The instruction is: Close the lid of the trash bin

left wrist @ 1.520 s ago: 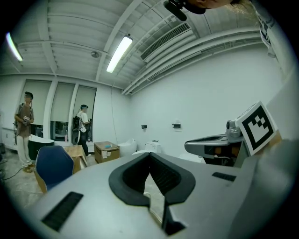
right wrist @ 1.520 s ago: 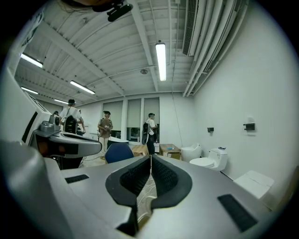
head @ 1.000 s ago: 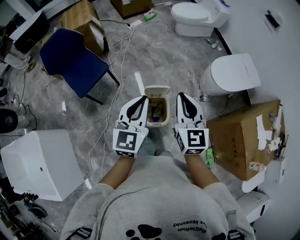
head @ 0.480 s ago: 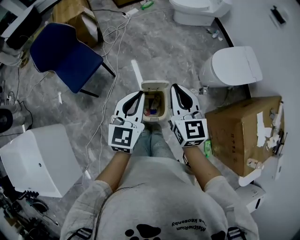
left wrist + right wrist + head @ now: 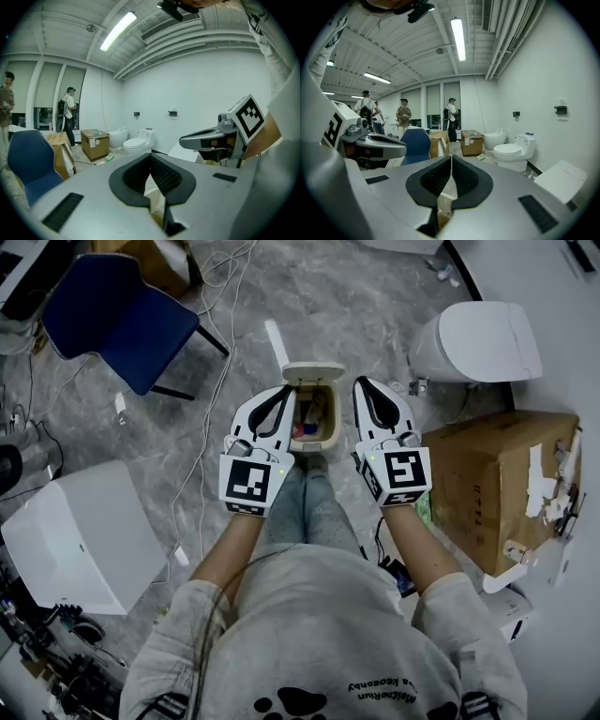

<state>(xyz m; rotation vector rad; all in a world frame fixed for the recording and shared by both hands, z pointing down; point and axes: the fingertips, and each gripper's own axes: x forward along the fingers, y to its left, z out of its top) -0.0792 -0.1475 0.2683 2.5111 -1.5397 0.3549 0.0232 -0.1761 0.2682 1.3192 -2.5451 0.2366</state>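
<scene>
**Head view.** The left hand-held gripper [image 5: 286, 392] and the right hand-held gripper [image 5: 362, 382] are white moulded shells with black pads, each with a square-marker cube at the rear. Both have their jaws pressed together and hold nothing. Between and below their tips, on the grey marbled floor [image 5: 375, 306], stands the small beige plastic trash bin [image 5: 335, 427]. Its flat lid [image 5: 314, 373] stands raised at the rim farthest from the grippers. The left gripper's tip overlaps the bin's rim in the picture, and whether it touches cannot be told. The bin's contents, a red scrap among pale litter, are hard to make out. A blue padded chair [image 5: 112, 315] stands well to the left of the left gripper. A glossy white toilet [image 5: 478, 343] and a brown cardboard box [image 5: 497, 484] lie to the right of the right gripper.

**Left gripper view.** The left gripper's [image 5: 151, 156] ribbed black pads meet in one closed seam with nothing between them. A sliver of pale beige shows through the notch beneath the pads, too little to name. The right gripper is alongside, to the right.

**Right gripper view.** The right gripper's [image 5: 451, 158] ribbed pads likewise meet in a closed seam and are empty. A beige strip shows through the notch below. The left gripper is alongside, to the left.
</scene>
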